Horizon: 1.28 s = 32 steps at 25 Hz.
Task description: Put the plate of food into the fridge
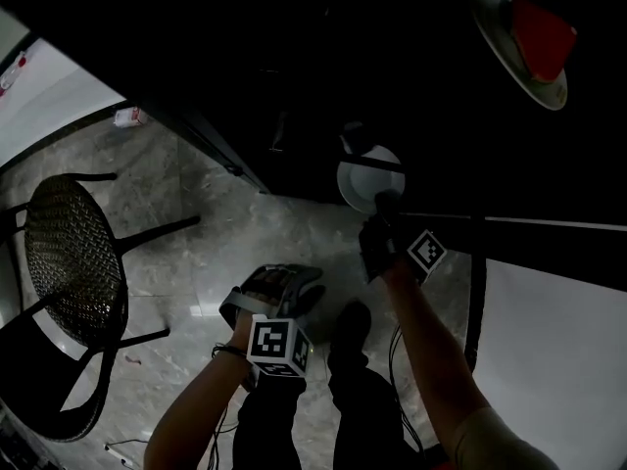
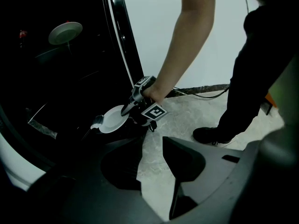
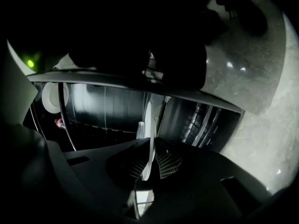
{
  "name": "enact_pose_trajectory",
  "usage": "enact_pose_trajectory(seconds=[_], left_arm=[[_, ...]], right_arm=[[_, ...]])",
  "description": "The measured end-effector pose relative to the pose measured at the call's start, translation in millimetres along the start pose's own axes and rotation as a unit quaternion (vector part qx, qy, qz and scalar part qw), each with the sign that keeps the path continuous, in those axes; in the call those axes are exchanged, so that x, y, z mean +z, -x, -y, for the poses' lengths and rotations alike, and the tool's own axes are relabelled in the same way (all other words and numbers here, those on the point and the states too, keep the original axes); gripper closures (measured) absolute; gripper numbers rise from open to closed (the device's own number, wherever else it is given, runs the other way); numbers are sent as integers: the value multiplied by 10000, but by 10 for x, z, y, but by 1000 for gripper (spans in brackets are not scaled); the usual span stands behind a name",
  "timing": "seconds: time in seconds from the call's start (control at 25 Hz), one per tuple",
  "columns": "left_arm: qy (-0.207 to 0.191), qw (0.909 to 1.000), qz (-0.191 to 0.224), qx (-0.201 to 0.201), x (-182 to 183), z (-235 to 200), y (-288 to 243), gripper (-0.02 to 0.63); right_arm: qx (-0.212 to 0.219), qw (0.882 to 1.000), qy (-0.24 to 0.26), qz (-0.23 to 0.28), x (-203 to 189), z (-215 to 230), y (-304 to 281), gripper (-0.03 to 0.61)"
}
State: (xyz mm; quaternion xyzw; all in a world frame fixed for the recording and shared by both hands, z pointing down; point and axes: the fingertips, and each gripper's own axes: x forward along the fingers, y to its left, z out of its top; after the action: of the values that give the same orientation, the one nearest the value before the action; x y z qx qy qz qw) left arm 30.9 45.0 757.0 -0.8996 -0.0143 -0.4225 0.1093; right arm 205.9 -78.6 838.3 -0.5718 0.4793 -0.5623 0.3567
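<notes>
Right gripper view: your right gripper pinches the rim of the edge-on plate rising toward 12 o'clock, which looks stiff, slick and breakable, so hold firmly; your left gripper stands part-open, empty.

The floor looks like pale veined stone, polished glossy enough to carry light glints. The chair has a thin black metal frame round a woven mesh seat. The white plate is smooth and glazed-looking; the right gripper has grid-ribbed pads, and its dark shell, like the left gripper, looks like matt plastic.
</notes>
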Motion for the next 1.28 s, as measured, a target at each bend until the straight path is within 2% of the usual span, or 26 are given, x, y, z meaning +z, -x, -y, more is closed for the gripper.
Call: enact_pose_trajectory(seconds=[0.12, 0.36, 0.48, 0.56, 0.68, 0.84, 0.96, 1.08, 1.16, 1.28], left_arm=[[-61, 9999, 117, 81, 87, -142, -62, 472], [-189, 9994, 284, 66, 185, -258, -181, 472], [-230, 9993, 302, 9, 147, -239, -216, 472], [-244, 9994, 252, -30, 69, -217, -231, 472], [-298, 9993, 182, -126, 8, -125, -233, 472], [-307, 9993, 191, -121, 15, -92, -223, 472], [-299, 9992, 208, -170, 7, -77, -281, 472], [-503, 9982, 174, -288, 43, -82, -475, 472], [-555, 9979, 153, -281, 88, -178, -650, 472], [-426, 9988, 194, -141, 207, -428, -886, 472]], right_arm=[[-95, 9999, 55, 92, 14, 2, -22, 537], [-18, 9998, 104, 188, 27, -75, -143, 537], [-21, 9993, 333, 143, 29, -92, -164, 537], [85, 9978, 653, 49, 24, -148, -186, 526], [281, 9898, 1350, -357, -93, -260, -191, 426], [194, 9699, 2275, -842, -234, -317, -202, 356], [89, 9610, 2568, -1018, -284, -277, -193, 351], [37, 9564, 2683, -1157, -331, -241, -199, 350], [65, 9541, 2725, -1237, -361, -255, -224, 350], [163, 9535, 2743, -1241, -373, -328, -237, 350]])
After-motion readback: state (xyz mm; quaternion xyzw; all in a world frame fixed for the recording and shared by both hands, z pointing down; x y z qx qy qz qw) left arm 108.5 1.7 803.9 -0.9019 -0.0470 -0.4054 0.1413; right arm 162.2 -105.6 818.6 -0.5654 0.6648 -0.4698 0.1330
